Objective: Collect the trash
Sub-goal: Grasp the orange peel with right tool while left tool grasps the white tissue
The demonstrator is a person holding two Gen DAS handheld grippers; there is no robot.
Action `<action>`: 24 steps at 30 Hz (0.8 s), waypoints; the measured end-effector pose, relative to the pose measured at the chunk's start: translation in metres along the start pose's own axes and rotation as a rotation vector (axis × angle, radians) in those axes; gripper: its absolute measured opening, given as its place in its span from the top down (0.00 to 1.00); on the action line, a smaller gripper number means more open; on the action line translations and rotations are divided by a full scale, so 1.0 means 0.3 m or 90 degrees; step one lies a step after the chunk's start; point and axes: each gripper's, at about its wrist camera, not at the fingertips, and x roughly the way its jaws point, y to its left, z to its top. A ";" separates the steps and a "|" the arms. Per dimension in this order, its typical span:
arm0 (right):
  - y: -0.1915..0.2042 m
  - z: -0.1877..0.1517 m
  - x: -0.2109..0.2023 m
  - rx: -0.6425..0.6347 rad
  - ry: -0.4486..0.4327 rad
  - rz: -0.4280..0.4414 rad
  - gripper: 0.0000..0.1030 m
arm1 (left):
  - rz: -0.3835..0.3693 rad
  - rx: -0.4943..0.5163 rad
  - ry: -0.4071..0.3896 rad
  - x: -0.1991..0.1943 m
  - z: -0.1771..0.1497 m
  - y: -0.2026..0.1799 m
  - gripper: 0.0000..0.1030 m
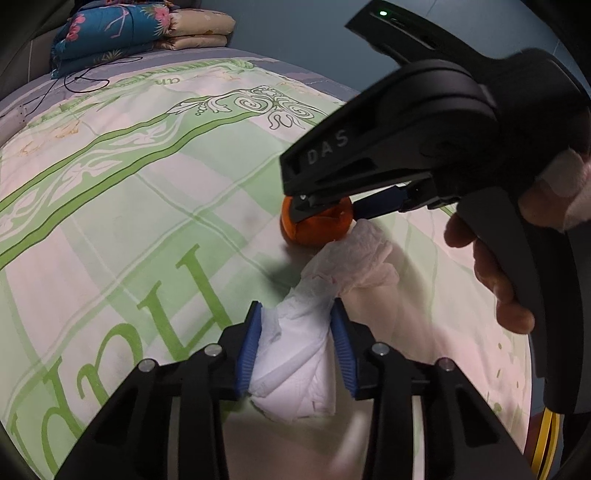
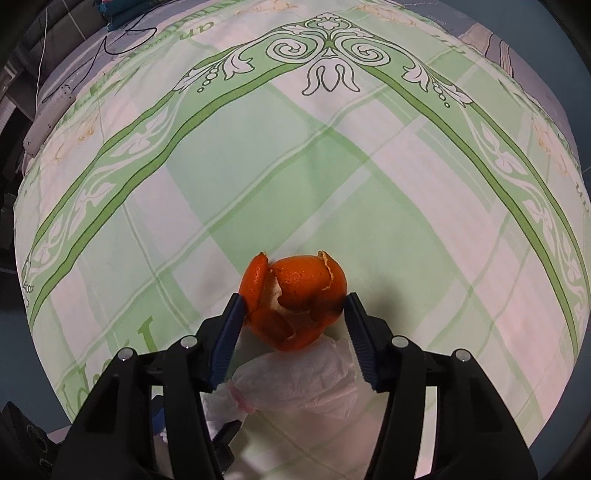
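So the crumpled white tissue [image 1: 295, 354] lies on the bed [image 1: 122, 229], and in the left wrist view its long axis runs from about 7 o'clock up toward 1 o'clock, the far end fanning out loose and wrinkly right next to the orange peel [image 1: 314, 227]. The near end is bunched tight between the blue pads [image 1: 249, 350] of the left hand-held gripper [image 1: 295, 350], which is clamped on it, both pads pressing into the paper.

The peel is at roughly 12 o'clock from the tissue, touching its far tip or as good as. In the right wrist view the peel [image 2: 295, 299] is a curled, hollow shell, bright orange outside with pale pith at the torn edges, split into a few flaps that point up and inward. The right hand-held gripper [image 2: 295, 306] comes down steeply over it, pads touching it on both sides at 9 and 3 o'clock, so it looks gripped.

From the left camera, the black body of the right tool [image 1: 424, 147] fills the 2 o'clock area and covers the top of the peel, with a person's hand [image 1: 495, 266] on its handle.

Bedcover is a green and white plaid with scrollwork borders. Folded quilts [image 1: 136, 33] sit way back at 11 o'clock, a thin black cable [image 1: 85, 74] near them.
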 end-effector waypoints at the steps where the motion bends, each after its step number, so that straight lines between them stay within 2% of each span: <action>1: 0.000 -0.001 0.000 -0.001 -0.001 0.000 0.49 | 0.000 0.003 0.001 0.001 -0.001 -0.003 0.70; 2: -0.002 -0.002 0.001 0.002 -0.001 0.000 0.49 | -0.004 0.006 0.004 0.004 -0.001 -0.006 0.73; 4: -0.012 0.000 0.001 0.010 -0.004 0.005 0.58 | -0.005 0.009 0.005 0.005 -0.002 -0.011 0.76; 8: -0.022 0.001 -0.010 0.011 -0.008 0.008 0.72 | -0.010 0.011 0.005 -0.003 -0.006 -0.013 0.81; 10: -0.027 0.001 -0.015 0.014 -0.015 0.003 0.89 | -0.009 0.016 0.004 -0.009 -0.008 -0.019 0.82; 11: -0.032 0.002 -0.019 0.016 -0.021 -0.006 0.89 | -0.009 0.019 0.003 -0.013 -0.010 -0.025 0.82; 17: -0.061 -0.003 -0.020 0.039 -0.026 0.024 0.90 | -0.014 0.032 -0.002 -0.055 -0.014 -0.049 0.82; 24: -0.082 -0.014 -0.102 0.043 -0.060 0.044 0.91 | -0.026 0.055 -0.006 -0.130 -0.027 -0.085 0.82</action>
